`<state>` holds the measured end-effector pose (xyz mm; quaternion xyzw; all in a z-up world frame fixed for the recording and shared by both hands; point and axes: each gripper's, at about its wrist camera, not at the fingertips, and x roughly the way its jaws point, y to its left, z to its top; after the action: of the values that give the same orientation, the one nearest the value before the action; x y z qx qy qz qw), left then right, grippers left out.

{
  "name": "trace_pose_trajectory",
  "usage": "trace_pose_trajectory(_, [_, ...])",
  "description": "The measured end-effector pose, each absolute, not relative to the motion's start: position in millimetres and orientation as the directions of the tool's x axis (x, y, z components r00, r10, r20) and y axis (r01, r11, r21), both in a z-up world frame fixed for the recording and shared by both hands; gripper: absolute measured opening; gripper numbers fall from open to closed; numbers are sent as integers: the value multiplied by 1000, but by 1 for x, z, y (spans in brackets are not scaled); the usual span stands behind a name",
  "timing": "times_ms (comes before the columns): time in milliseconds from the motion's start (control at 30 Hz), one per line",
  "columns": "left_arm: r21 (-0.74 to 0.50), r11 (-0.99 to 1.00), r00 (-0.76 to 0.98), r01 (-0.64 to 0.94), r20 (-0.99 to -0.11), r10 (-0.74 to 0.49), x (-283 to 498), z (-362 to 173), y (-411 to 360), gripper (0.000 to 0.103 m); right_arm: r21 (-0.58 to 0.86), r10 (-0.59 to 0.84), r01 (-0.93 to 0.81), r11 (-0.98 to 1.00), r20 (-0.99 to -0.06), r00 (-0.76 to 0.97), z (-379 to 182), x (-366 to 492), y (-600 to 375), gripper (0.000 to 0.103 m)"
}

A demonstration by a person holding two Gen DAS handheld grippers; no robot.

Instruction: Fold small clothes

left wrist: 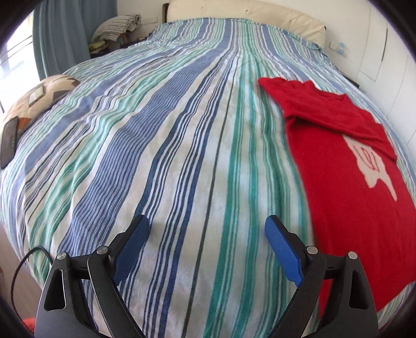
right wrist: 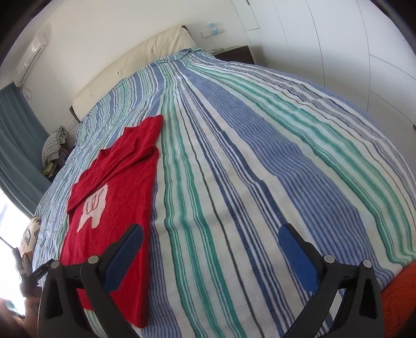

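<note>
A small red sweater [left wrist: 345, 176] with a white motif lies flat on the striped bedspread [left wrist: 182, 156], its sleeves folded in across the chest. In the left wrist view it lies to the right of my left gripper [left wrist: 207, 226], which is open and empty above the bare bedspread. In the right wrist view the sweater [right wrist: 117, 197] lies at the left. My right gripper [right wrist: 210, 234] is open and empty, its left finger over the sweater's lower right edge.
A patterned cushion [left wrist: 33, 101] and a dark flat object [left wrist: 9, 140] lie at the bed's left edge. A cream headboard [left wrist: 247, 13] stands at the far end. An orange cloth [right wrist: 400, 293] lies at the near right. A nightstand [right wrist: 234, 54] stands beside the headboard.
</note>
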<state>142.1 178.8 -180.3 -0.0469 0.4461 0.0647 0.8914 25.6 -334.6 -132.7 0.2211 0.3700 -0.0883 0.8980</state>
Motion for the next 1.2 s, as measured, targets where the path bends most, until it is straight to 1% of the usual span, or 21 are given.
trace_pose_trajectory(33, [-17, 987, 582, -157, -810, 79, 143, -186, 180, 93, 305, -28, 336, 891, -702, 712, -130, 29, -338, 102])
trace_pose_trajectory(100, [1, 990, 576, -144, -813, 85, 146, -192, 177, 98, 260, -84, 364, 894, -702, 707, -130, 36, -346, 102])
trace_pose_trajectory(167, [24, 990, 575, -137, -812, 100, 147, -197, 175, 102, 211, -127, 394, 895, -726, 676, -140, 43, -352, 102])
trace_pose_trajectory(267, [5, 989, 572, -149, -815, 90, 149, -200, 178, 103, 181, -114, 433, 883, -812, 573, -175, 51, -360, 102])
trace_pose_trajectory(300, [-1, 988, 570, -153, -817, 88, 149, -200, 178, 103, 160, -123, 424, 891, -814, 567, -181, 51, -359, 103])
trace_pose_trajectory(367, [2, 988, 570, -155, -817, 92, 149, -200, 178, 103, 74, -175, 397, 915, -813, 555, -182, 54, -349, 103])
trace_pose_trajectory(433, [9, 988, 570, -154, -816, 96, 149, -201, 176, 103, 36, -203, 393, 919, -811, 548, -185, 54, -344, 103])
trace_pose_trajectory(533, [8, 988, 572, -152, -815, 94, 150, -201, 177, 103, 41, -205, 397, 917, -807, 554, -186, 53, -346, 103])
trace_pose_trajectory(833, [18, 988, 581, -155, -807, 106, 149, -203, 174, 103, -25, -256, 394, 919, -796, 548, -191, 50, -332, 103])
trace_pose_trajectory(1200, [19, 988, 582, -155, -806, 106, 148, -203, 174, 102, -32, -264, 392, 919, -789, 555, -191, 50, -331, 103])
